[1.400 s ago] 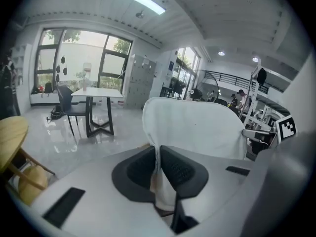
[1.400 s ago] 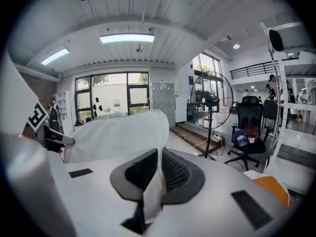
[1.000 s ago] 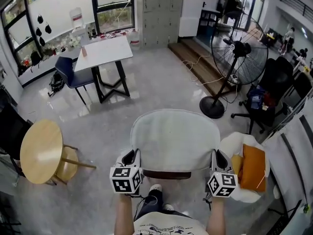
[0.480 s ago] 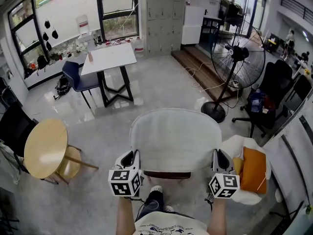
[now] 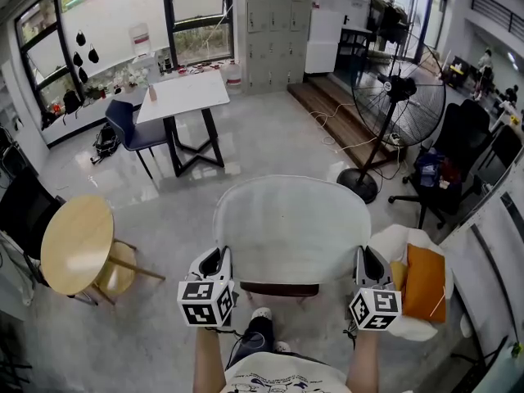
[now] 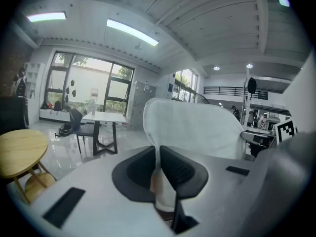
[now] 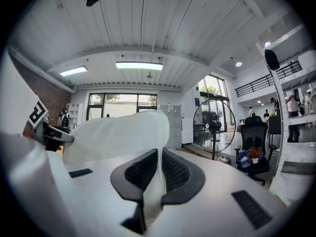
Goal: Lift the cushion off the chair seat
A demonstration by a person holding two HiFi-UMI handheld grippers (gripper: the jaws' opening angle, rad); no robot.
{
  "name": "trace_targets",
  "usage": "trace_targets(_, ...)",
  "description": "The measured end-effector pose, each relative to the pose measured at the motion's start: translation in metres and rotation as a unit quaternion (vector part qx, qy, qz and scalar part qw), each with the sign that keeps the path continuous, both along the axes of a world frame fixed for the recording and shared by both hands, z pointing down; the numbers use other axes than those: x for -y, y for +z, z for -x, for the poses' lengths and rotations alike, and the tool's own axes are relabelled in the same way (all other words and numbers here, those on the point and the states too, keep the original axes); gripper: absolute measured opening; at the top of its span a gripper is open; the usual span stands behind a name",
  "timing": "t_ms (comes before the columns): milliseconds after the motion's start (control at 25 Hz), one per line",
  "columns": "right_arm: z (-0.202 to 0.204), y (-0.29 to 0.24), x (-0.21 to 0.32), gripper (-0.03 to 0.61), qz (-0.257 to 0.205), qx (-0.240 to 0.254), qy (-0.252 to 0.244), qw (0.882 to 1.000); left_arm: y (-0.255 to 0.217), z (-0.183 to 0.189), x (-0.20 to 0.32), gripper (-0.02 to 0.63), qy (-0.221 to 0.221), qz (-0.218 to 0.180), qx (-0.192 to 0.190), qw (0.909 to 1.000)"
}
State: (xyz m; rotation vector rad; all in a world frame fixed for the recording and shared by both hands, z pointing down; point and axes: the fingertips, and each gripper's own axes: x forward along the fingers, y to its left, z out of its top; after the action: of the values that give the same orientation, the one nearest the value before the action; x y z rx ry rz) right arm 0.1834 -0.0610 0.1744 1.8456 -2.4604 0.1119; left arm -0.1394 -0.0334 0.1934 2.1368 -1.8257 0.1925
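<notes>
While both grippers hold it, I see the white cushion (image 5: 291, 228) filling the centre of the head view. Its near edge lies just above the dark front edge of the chair seat (image 5: 280, 288) in the frame; whether its far part touches the seat I cannot tell. At upper right stands the big floor fan (image 5: 399, 97), and at the left edge the round wooden table (image 5: 75, 244). At lower right an orange pillow (image 5: 424, 278) lies on a white chair (image 5: 383, 242). The left gripper (image 5: 216, 259) pinches the cushion's near left corner, its 2 jaws pressed onto the thin fabric. The right gripper (image 5: 366, 260) pinches the near right corner the same way, fabric clamped between its 2 jaws.
</notes>
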Motion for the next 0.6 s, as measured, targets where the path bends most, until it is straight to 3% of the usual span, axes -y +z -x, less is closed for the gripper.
trace_targets(600, -0.0048, 0.0010, -0.0015, 0.043, 0.002, -0.002, 0.008, 1.000, 0.0020, -0.0045, 0.0017, 0.048, 0.007, 0.003, -0.001, 1.0000)
